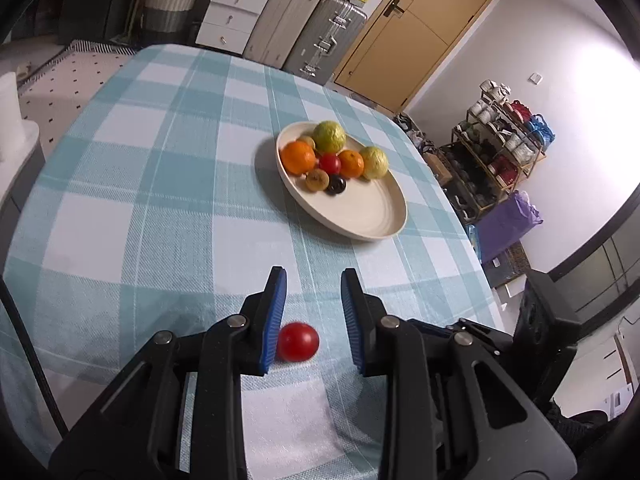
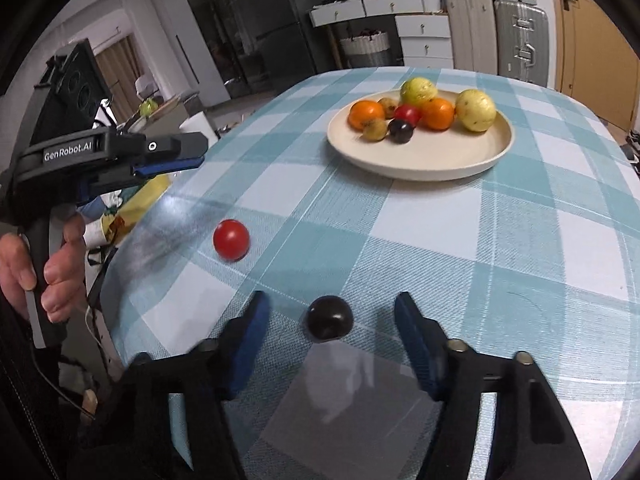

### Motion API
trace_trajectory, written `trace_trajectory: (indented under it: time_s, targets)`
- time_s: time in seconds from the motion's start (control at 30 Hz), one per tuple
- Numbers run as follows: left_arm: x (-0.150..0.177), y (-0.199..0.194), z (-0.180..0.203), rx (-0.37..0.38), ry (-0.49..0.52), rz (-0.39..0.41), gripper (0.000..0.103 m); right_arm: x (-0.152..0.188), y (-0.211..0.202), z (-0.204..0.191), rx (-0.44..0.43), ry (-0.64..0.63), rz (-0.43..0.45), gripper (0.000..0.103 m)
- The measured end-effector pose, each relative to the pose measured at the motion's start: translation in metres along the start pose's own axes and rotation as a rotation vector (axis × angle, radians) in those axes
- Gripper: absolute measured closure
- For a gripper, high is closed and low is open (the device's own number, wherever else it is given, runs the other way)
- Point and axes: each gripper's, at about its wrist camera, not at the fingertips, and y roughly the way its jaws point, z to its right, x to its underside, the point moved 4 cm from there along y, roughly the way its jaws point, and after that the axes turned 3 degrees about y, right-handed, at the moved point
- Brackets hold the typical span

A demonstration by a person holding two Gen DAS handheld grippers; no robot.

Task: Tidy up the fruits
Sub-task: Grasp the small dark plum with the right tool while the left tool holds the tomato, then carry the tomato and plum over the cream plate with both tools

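A small dark round fruit [image 2: 330, 317], glossy and almost black, sits on the table [image 2: 520, 240] near its front edge. It lies right between the fingers [image 2: 252, 332] of the right gripper [image 2: 331, 298]. Those fingers stand apart on either side of it, with cloth showing in both gaps, so neither blue pad is touching it. A little way off to the left lies a red tomato [image 2: 231, 239], smooth and shiny, alone on the blue-and-white checked cloth. The left gripper [image 2: 200, 152] is raised off the table above and to the left of the tomato, with a person's hand [image 2: 36, 272] around its grip. White lettering on its black side reads "GenRobot.AI". Its fingers are drawn in close with only a narrow gap and nothing between them. From its own camera the tomato [image 1: 298, 341] shows on the cloth just beside one finger. The other view shows it well clear of that gripper [image 1: 314, 272]. Further back stands a cream plate [image 2: 420, 156] with the other fruit bunched toward its far side. There are two oranges [image 2: 366, 114] [image 2: 438, 113] and two larger yellow-green fruits [image 2: 418, 90] [image 2: 475, 110]. Between the oranges are a second red tomato [image 2: 407, 112], another dark fruit [image 2: 401, 130] and two small brownish-yellow ones [image 2: 375, 129]. The near half of the plate is bare. Beyond the table stand white drawers [image 2: 424, 36], hard suitcases [image 2: 520, 28] and a tan door [image 1: 416, 28].
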Motion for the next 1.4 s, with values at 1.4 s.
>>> trace_trajectory:
  time_s: [1.4]
  targets:
    - [0.033, 0.061, 0.006, -0.114, 0.052, -0.163, 0.065, -0.004, -0.009, 0.004, -0.043, -0.005, 0.069, 0.079]
